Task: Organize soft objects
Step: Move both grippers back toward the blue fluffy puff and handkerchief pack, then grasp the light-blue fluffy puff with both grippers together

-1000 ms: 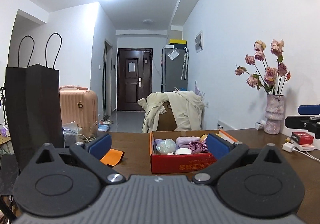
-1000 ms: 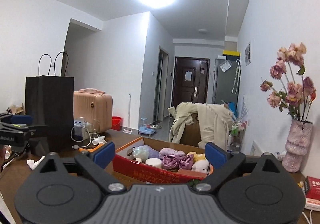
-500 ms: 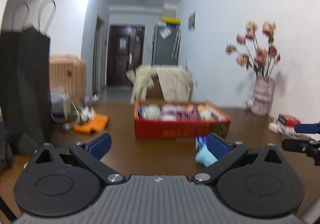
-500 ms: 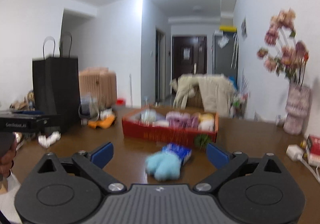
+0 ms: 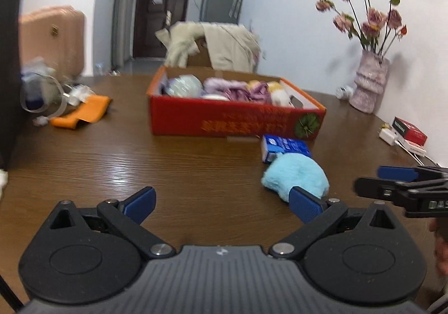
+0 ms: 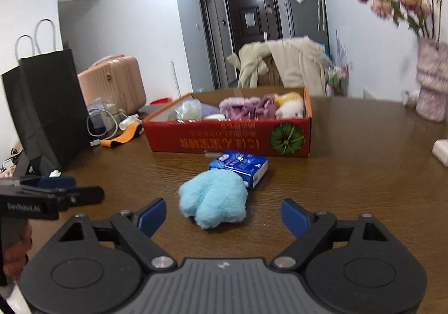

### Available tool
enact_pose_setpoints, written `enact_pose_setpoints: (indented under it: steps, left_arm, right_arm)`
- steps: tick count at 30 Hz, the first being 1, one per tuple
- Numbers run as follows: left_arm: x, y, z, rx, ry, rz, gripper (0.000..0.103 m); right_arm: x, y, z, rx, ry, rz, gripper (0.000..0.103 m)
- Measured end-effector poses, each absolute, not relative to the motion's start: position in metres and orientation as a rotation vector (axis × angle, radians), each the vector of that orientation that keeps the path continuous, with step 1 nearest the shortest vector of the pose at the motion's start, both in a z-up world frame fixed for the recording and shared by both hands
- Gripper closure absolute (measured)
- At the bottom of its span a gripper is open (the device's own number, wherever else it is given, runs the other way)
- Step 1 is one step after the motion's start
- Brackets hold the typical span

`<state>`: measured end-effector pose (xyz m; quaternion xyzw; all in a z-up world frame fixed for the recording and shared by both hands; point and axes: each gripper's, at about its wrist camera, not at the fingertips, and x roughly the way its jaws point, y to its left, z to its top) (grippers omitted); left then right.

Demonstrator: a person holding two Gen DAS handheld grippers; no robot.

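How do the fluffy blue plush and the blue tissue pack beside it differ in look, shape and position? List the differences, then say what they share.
1. The fluffy blue plush is pale, shaggy and plain; the blue tissue pack is darker, smooth and printed.
2. The plush is rounded and lobed; the pack is flat and boxy.
3. The plush lies nearer the right gripper, and the pack nearer the red box.

Both rest on the wooden table, outside the box.

A lived-in home: suitcase point(image 6: 112, 84), coat-draped chair point(image 6: 282, 65), entry door point(image 6: 253, 23), vase of flowers point(image 5: 369, 81).
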<state>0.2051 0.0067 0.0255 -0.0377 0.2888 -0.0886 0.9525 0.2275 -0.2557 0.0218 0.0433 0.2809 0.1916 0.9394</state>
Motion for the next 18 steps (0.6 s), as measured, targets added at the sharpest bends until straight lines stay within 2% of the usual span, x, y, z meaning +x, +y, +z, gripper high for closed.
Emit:
enact_pose_setpoints:
  steps: [4, 8, 9, 10, 11, 12, 14, 15, 16, 18]
  left_arm:
    - [0.237, -0.009, 0.016, -0.104, 0.635, -0.260, 0.002]
    - [0.263, -0.025, 0.006, -0.128, 0.690, -0.343, 0.015]
    - [0.268, -0.029, 0.004, -0.129, 0.697, -0.362, 0.020]
    - [0.272, -0.031, 0.001, -0.131, 0.705, -0.377, 0.026]
    - [0.277, -0.033, -0.002, -0.134, 0.715, -0.386, 0.028]
    - [0.281, -0.035, -0.005, -0.139, 0.725, -0.395, 0.032]
    - [0.288, -0.035, -0.011, -0.157, 0.744, -0.418, 0.046]
    - [0.291, -0.035, -0.014, -0.167, 0.757, -0.432, 0.061]
    - [0.294, -0.034, -0.017, -0.186, 0.771, -0.443, 0.067]
    - [0.296, -0.033, -0.018, -0.203, 0.764, -0.451, 0.071]
  right_arm:
    - [0.262, -0.252, 0.011, 0.136, 0.611, 0.411, 0.027]
    - [0.290, -0.250, -0.001, 0.178, 0.651, 0.434, 0.045]
    - [0.295, -0.250, -0.004, 0.191, 0.662, 0.443, 0.046]
    - [0.300, -0.249, -0.007, 0.203, 0.673, 0.452, 0.053]
    - [0.304, -0.250, -0.011, 0.213, 0.685, 0.453, 0.056]
    - [0.307, -0.251, -0.014, 0.223, 0.698, 0.452, 0.056]
    - [0.314, -0.255, -0.021, 0.269, 0.717, 0.461, 0.057]
    - [0.316, -0.258, -0.023, 0.306, 0.727, 0.473, 0.059]
    - [0.318, -0.260, -0.026, 0.336, 0.739, 0.491, 0.063]
    - [0.321, -0.260, -0.030, 0.367, 0.748, 0.514, 0.066]
